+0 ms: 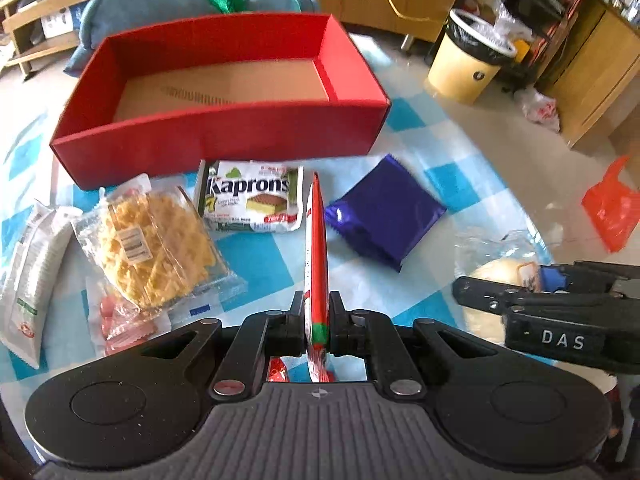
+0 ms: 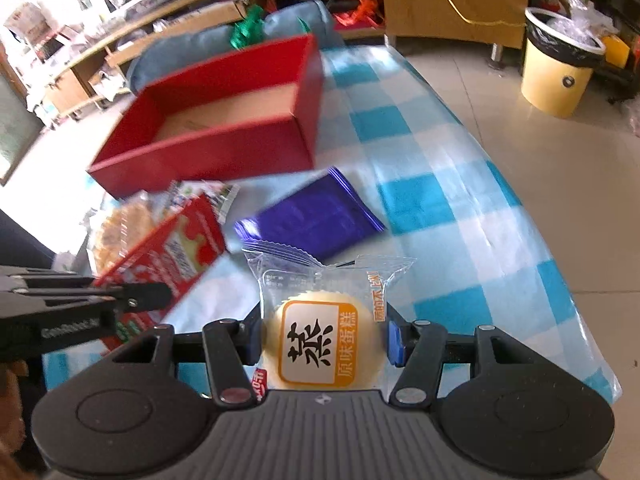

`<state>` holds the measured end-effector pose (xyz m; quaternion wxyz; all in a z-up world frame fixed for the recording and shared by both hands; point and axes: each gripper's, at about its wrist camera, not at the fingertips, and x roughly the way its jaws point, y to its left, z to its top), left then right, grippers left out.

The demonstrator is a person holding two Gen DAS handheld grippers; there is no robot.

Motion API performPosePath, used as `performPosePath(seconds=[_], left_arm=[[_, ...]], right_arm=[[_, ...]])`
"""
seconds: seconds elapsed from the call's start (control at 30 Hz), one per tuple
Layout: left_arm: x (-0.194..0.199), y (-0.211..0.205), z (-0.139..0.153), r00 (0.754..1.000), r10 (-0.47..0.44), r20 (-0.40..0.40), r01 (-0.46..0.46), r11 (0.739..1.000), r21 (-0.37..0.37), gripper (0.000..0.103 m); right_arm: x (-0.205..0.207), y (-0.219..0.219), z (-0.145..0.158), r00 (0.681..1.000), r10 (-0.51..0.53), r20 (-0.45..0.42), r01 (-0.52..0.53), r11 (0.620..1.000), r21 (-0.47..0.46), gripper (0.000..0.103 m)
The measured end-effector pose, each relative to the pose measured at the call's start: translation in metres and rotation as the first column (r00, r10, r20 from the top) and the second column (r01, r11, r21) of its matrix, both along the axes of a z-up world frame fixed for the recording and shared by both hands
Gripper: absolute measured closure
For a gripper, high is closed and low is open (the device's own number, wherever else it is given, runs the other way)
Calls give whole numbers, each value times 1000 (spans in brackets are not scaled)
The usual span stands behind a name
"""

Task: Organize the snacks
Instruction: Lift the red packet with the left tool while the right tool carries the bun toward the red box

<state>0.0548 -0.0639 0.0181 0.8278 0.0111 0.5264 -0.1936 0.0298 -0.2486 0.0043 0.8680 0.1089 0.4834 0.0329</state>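
Red snack packet (image 1: 317, 240) pinched in left claw (image 1: 317, 322) | steamed cake (image 2: 322, 344) gripped by right claw (image 2: 322, 346)

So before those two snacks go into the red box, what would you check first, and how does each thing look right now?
1. Left gripper shut on the red packet, held edge-on: ok.
2. Right gripper shut on the wrapped cake, blue pads at both sides: ok.
3. Red box has nothing in it, cardboard floor showing: ok.
4. Both snacks lifted above the box wall: cannot tell.
5. The grippers are close side by side; room for both to pass without bumping: cannot tell.
6. Purple packet and Kaprons packet lie flat before the box, below the path: ok.
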Motion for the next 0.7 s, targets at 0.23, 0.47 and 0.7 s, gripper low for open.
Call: performPosePath(seconds=[0.23,0.47,0.7], left_arm=[[9,3,15,999,28,31,-26,999,-47,89],[22,0,2,1000,5,9,-5,1000,-6,89],[26,-21,-37,994,-57,-88,63,995,74,87]], right_arm=[[19,15,17,999,27,48,-29,999,31,53],[28,20,16,998,43,44,-44,998,33,53],[28,13,8,1000,28,12,-28,999,27,53]])
